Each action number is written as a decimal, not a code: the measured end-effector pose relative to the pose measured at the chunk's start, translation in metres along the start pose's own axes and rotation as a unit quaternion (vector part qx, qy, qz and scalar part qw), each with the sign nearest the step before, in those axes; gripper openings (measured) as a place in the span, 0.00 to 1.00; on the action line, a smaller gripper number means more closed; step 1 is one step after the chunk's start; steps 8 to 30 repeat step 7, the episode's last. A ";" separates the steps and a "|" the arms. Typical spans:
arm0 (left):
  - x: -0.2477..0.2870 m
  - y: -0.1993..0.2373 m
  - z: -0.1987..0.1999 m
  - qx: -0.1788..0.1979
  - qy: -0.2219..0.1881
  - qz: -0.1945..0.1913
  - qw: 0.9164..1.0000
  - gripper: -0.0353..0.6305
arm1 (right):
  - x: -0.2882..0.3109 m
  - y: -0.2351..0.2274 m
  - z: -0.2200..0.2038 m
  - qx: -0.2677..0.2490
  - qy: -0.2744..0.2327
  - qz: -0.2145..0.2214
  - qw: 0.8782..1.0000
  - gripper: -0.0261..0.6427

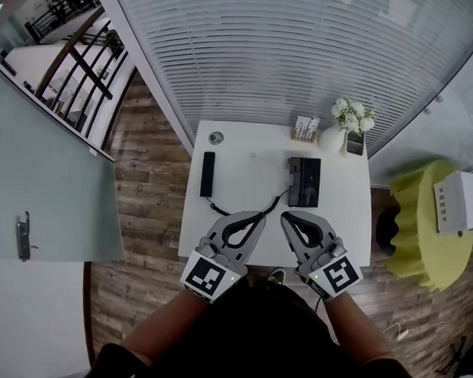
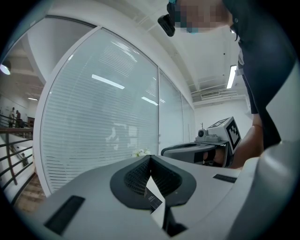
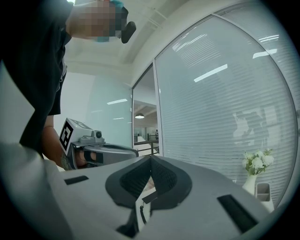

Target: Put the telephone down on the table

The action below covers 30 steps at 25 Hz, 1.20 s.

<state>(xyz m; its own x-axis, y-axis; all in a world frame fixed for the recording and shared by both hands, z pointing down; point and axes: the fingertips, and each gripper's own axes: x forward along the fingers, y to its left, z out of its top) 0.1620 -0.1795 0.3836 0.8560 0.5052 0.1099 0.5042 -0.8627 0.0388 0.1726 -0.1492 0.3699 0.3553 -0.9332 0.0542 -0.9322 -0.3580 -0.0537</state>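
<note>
Nearest the person, both tools are held level and side by side, just above the near edge of the white worktop (image 1: 245, 165). The left tool (image 1: 258, 218) is clenched, its jaws meeting at the tips with nothing between them, as its own view shows (image 2: 150, 157). The right tool (image 1: 287, 218) is clenched and empty too, its tips pressed together (image 3: 151, 158). The two are close but apart, and neither touches the telephone. Just beyond their tips the curly cord (image 1: 278, 200) lies on the worktop. It joins the black handset (image 1: 207, 174), which lies flat ahead and left of the left tool, to the black base (image 1: 305, 182), which sits ahead of the right tool. Handset and base are well apart. Farther on, along the worktop's far edge, there is a small round object (image 1: 216, 137) beyond the handset. Beyond the base are a card holder (image 1: 306, 128) and a white vase of white flowers (image 1: 333, 137). Behind the worktop rises a glass wall covered by pale blinds (image 1: 289, 53). The floor (image 1: 151, 165) is wood planks. Off to the right of the right tool is a yellow stool (image 1: 423, 224) carrying a white box (image 1: 461, 202).
</note>
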 end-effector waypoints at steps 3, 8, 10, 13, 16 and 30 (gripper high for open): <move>0.001 -0.003 -0.002 -0.010 -0.008 0.001 1.000 0.07 | -0.002 -0.002 -0.006 -0.003 0.007 -0.006 1.000 0.07; 0.001 -0.004 -0.002 -0.010 -0.003 0.000 1.000 0.07 | -0.001 -0.003 -0.007 -0.002 0.008 -0.006 1.000 0.07; 0.001 -0.004 -0.002 -0.010 -0.003 0.000 1.000 0.07 | -0.001 -0.003 -0.007 -0.002 0.008 -0.006 1.000 0.07; 0.001 -0.004 -0.002 -0.010 -0.003 0.000 1.000 0.07 | -0.001 -0.003 -0.007 -0.002 0.008 -0.006 1.000 0.07; 0.001 -0.004 -0.002 -0.010 -0.003 0.000 1.000 0.07 | -0.001 -0.003 -0.007 -0.002 0.008 -0.006 1.000 0.07; 0.001 -0.004 -0.002 -0.010 -0.003 0.000 1.000 0.07 | -0.001 -0.003 -0.007 -0.002 0.008 -0.006 1.000 0.07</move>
